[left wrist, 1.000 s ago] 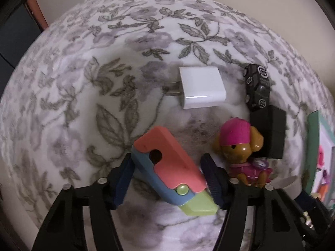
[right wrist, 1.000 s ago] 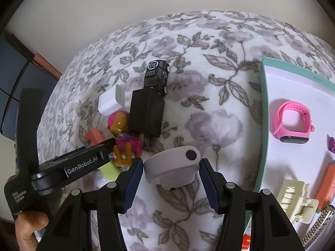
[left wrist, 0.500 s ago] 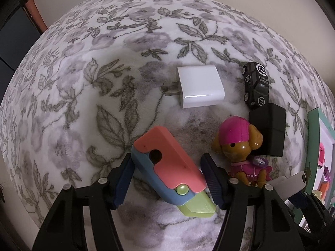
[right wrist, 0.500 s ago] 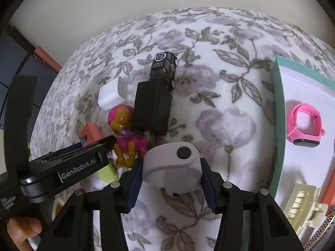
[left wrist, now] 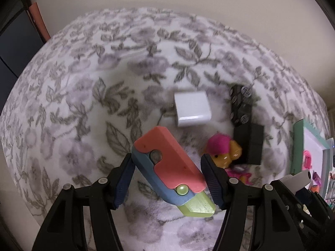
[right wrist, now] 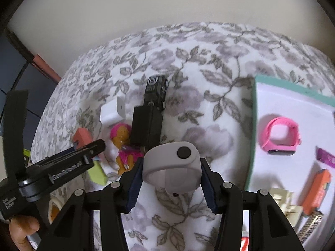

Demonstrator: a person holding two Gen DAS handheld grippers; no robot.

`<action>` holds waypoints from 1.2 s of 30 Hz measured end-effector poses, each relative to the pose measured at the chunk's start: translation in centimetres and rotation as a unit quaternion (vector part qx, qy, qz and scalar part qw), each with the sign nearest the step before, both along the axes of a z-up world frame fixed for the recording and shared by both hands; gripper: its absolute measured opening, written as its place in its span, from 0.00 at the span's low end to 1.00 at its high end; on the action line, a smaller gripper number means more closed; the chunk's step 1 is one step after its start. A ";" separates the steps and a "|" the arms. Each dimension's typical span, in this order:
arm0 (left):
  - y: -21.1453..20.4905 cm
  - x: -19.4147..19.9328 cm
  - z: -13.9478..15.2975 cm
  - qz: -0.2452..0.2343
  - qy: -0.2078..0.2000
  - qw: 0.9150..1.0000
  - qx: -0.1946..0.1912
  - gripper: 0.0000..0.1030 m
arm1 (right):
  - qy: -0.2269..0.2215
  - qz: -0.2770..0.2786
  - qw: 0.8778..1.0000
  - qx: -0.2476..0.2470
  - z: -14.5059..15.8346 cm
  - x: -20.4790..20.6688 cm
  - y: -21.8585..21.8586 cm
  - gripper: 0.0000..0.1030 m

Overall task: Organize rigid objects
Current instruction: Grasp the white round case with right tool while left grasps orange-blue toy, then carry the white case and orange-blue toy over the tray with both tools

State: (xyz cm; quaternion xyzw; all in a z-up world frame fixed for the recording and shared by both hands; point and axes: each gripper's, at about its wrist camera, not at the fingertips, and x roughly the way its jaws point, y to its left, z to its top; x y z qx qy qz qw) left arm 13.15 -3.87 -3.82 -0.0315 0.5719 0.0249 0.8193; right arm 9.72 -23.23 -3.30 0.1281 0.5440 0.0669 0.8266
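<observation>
While clamped: toy knife (left wrist: 171,171) between left tongs (left wrist: 168,179)

The floral cloth (left wrist: 88,108) looks soft and fuzzy, matt throughout. The white charger (left wrist: 192,112) is smooth, glossy plastic; the black adapter (right wrist: 147,125) is matt. The coral-and-blue toy (left wrist: 169,171) is satin plastic, the grey band (right wrist: 171,165) smooth and rubbery. The tool pads (right wrist: 134,185) are ribbed.
</observation>
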 end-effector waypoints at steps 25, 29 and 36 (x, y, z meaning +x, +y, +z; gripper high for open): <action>-12.0 -0.4 7.1 -0.112 -0.074 0.990 -0.031 0.64 | -0.051 -0.117 0.991 -0.051 7.2 -1.4 -11.6 0.52; -15.5 -0.8 7.2 -0.142 -0.075 0.987 -0.032 0.64 | -0.046 -0.161 0.984 -0.058 7.5 -2.3 -15.5 0.52; -20.8 -1.9 6.4 -0.199 -0.071 0.977 -0.029 0.65 | -0.031 -0.198 0.976 -0.080 7.4 -3.4 -19.9 0.52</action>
